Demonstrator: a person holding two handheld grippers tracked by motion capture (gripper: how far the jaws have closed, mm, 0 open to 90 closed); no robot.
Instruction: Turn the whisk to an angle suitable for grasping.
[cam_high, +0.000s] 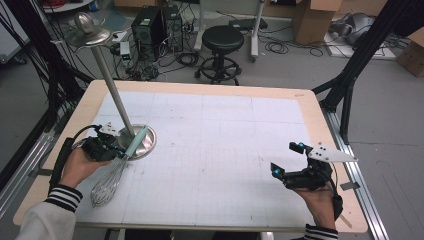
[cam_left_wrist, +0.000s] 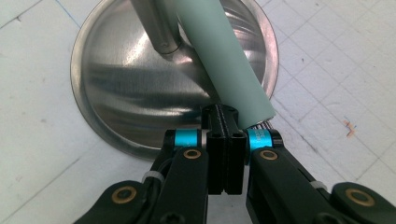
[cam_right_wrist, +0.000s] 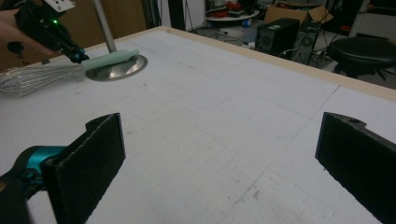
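Observation:
A whisk with a mint-green handle and a wire head lies at the left of the table. Its handle rests on the round steel base of a tall stand. My left gripper is shut, its jaws pressed together with nothing seen between them. Its tip touches the whisk where the handle meets the wires, beside the stand's pole. My right gripper hovers open over the front right of the table, jaws wide and nothing between them. From there the whisk and left gripper lie far off.
The stand's pole leans up to a steel dish holding a round object. A white gridded mat covers the wooden table. Behind the table stand a black stool, computer cases and cardboard boxes.

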